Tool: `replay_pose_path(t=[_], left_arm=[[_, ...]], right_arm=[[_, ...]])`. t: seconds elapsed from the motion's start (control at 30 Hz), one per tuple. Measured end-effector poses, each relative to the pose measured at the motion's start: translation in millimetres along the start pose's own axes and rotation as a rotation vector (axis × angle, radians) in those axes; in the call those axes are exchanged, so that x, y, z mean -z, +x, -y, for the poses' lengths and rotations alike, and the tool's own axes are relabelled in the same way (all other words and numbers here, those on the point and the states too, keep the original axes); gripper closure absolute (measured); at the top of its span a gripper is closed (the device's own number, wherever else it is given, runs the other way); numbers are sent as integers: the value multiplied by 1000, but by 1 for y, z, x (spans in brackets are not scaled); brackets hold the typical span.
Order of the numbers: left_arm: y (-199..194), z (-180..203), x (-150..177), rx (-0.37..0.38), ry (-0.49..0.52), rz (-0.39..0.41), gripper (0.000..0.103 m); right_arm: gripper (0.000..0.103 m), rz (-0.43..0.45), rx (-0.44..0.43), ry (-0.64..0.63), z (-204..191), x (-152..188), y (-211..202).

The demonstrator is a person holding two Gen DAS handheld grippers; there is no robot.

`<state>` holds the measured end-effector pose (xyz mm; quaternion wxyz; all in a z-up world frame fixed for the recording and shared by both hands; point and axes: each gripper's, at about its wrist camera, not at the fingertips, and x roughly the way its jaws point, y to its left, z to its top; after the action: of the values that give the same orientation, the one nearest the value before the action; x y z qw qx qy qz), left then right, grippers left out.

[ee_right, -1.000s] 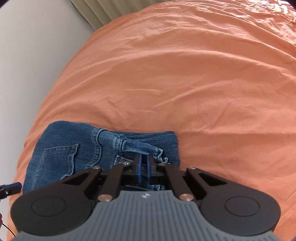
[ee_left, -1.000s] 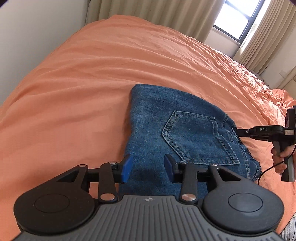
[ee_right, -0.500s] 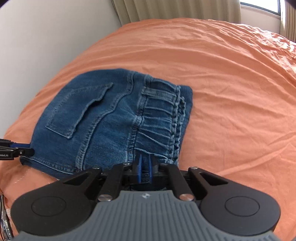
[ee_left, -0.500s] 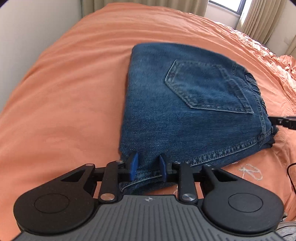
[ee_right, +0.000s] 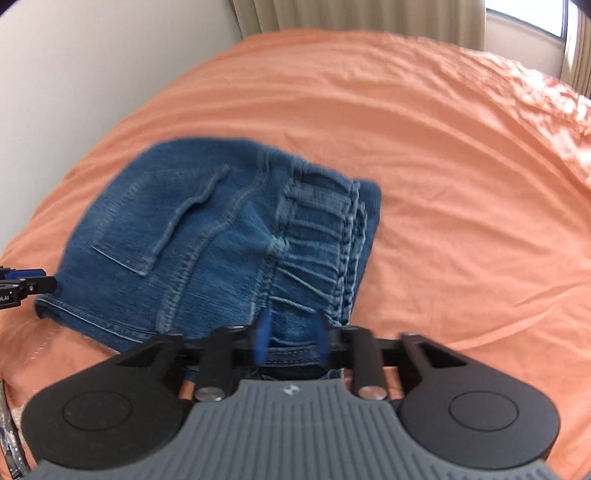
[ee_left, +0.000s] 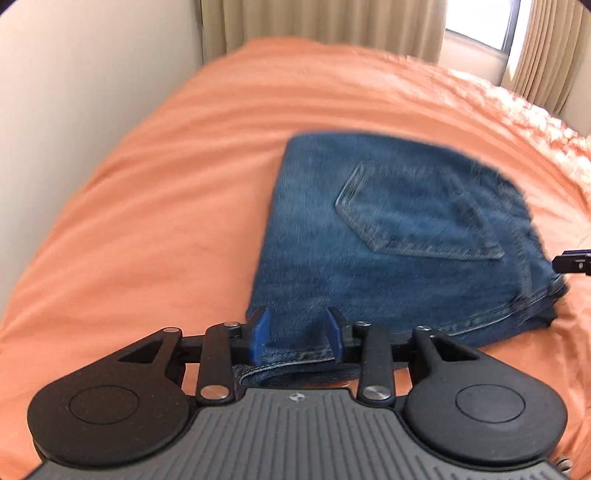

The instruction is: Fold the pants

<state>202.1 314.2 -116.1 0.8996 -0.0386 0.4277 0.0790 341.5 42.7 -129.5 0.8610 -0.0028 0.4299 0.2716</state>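
The blue jeans (ee_left: 388, 236) lie folded into a compact stack on the orange bed, back pocket up. In the right wrist view the jeans (ee_right: 207, 236) show the gathered waistband on the right side. My left gripper (ee_left: 295, 334) is open, its blue pads straddling the stack's near hem edge without pinching it. My right gripper (ee_right: 290, 334) is open at the waistband end, pads apart over the near edge. The right gripper's tip shows at the right edge of the left wrist view (ee_left: 572, 260); the left gripper's tip shows at the left edge of the right wrist view (ee_right: 26, 284).
The orange bedsheet (ee_left: 147, 229) spreads all around the jeans. A white wall (ee_left: 74, 110) runs along the left side of the bed. Beige curtains (ee_left: 332, 18) and a bright window (ee_left: 476, 22) stand beyond the far end.
The right gripper has opened and let go of the waistband. The left gripper has opened wider. Both views have tilted up, and the stack lies flat on the bed.
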Motion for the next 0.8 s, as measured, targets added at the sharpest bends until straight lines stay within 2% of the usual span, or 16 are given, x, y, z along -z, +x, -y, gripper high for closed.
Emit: replay_pose_path(t=[0.1,0.23,0.27,0.3,0.33,0.4,0.47,0.53,0.7,0.8], left_arm=[[-44,10,-6,-43,32,92,58],[-107,35,-22,-149,139,217,57],[-123,41,-24,-162,143,254,55],[-139,45,-27,-167,140,295,49],[-154,51,-28,-172,132,336,38],[-184,63,-30,-188,114,417,24],[-212,77,-24,-193,115,490,18],[-234,91,-18,-202,116,532,0],[-275,122,14,-208,64,626,0],[-282,134,33,-198,46,644,0]], right_arm=[[49,67,-15,-21,-13,-7,-44],[30,186,-22,-92,-35,-11,-105],[29,228,-6,-120,-43,-11,-124],[27,266,14,-139,-48,-9,-141],[21,308,33,-153,-54,-6,-157],[22,384,66,-174,-64,4,-188],[22,469,96,-181,-72,19,-220],[22,533,101,-174,-76,38,-247],[22,608,72,-113,-78,84,-290],[22,627,87,-97,-81,110,-300]])
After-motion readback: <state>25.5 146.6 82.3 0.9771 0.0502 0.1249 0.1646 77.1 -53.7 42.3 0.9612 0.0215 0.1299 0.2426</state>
